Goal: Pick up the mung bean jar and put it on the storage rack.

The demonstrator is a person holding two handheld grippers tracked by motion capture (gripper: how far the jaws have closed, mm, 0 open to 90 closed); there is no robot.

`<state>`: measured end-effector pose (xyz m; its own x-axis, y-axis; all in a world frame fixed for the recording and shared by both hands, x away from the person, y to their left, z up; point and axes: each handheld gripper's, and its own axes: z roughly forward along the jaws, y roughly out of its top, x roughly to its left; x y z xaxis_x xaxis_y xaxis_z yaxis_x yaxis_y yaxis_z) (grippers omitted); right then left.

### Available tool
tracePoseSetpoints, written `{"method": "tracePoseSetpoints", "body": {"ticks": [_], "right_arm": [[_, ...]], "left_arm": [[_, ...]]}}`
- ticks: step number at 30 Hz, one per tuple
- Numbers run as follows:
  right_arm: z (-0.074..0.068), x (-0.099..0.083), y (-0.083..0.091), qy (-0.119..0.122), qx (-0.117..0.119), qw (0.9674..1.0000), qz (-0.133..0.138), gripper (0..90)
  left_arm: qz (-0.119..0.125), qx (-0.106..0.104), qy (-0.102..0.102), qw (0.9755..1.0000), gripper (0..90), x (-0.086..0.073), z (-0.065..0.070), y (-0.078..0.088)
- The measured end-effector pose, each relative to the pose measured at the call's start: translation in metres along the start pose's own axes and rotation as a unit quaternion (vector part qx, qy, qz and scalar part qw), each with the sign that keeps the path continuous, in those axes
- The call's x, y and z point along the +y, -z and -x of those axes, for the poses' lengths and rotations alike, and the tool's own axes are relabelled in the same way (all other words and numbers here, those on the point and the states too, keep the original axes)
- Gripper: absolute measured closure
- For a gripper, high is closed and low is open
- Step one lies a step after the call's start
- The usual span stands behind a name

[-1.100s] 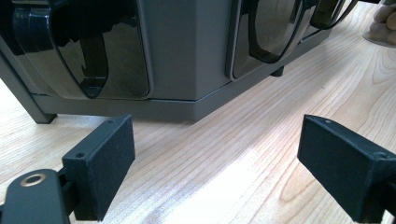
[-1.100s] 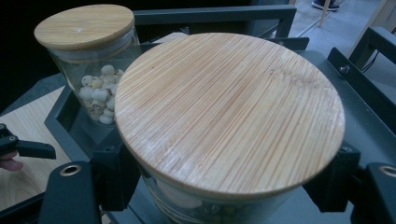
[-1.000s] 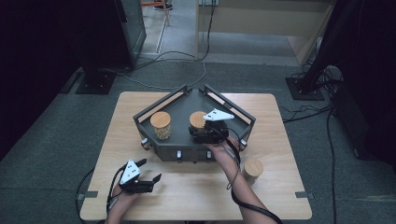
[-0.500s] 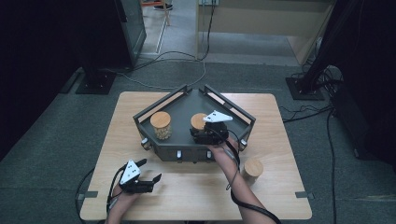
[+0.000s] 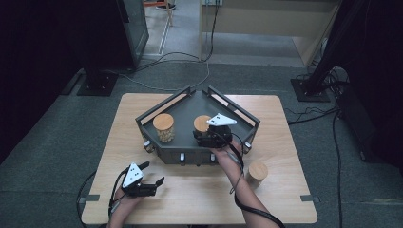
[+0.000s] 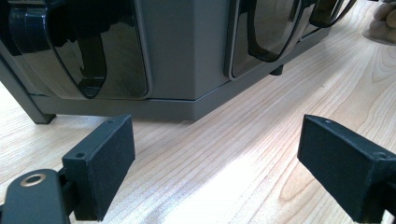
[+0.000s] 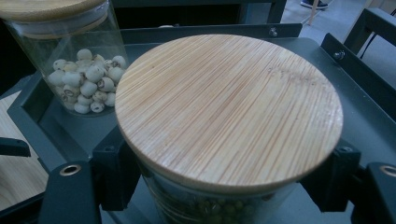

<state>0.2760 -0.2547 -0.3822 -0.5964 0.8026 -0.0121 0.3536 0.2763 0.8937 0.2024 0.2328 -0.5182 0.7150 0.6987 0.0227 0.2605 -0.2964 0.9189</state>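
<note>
A glass jar of green beans with a bamboo lid [image 5: 201, 121] [image 7: 229, 107] is in the right half of the dark grey tray [image 5: 190, 156]. My right gripper [image 5: 202, 130] [image 7: 223, 179] is shut on it, one black pad on each side just under the lid. Whether the jar rests on the tray floor I cannot tell. A second lidded jar of white seeds [image 5: 164, 127] [image 7: 88, 79] stands in the tray's left half. My left gripper [image 5: 154, 173] [image 6: 215, 158] lies low at the table's front left, open and with nothing between its pads, facing the tray's front wall [image 6: 187, 56].
A third lidded jar [image 5: 257, 172] stands on the wooden table right of the person's right forearm. The tray has raised rails [image 7: 373, 121] at the back and sides. Cables trail from both grippers over the front edge.
</note>
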Motion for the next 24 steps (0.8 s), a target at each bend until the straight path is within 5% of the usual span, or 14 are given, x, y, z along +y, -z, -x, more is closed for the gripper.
{"method": "tracePoseSetpoints", "body": {"ticks": [17, 24], "right_arm": [[0.010, -0.003, 0.008, -0.014, 0.017, 0.9997, 0.006, 20.3], [0.009, -0.007, 0.013, 0.000, 0.013, 0.9999, 0.003, 19.3]], "left_arm": [[-0.003, 0.001, -0.004, 1.0000, 11.0, 0.001, 0.001, 0.000], [-0.003, 0.002, -0.005, 1.0000, 11.0, 0.001, 0.001, 0.000]]}}
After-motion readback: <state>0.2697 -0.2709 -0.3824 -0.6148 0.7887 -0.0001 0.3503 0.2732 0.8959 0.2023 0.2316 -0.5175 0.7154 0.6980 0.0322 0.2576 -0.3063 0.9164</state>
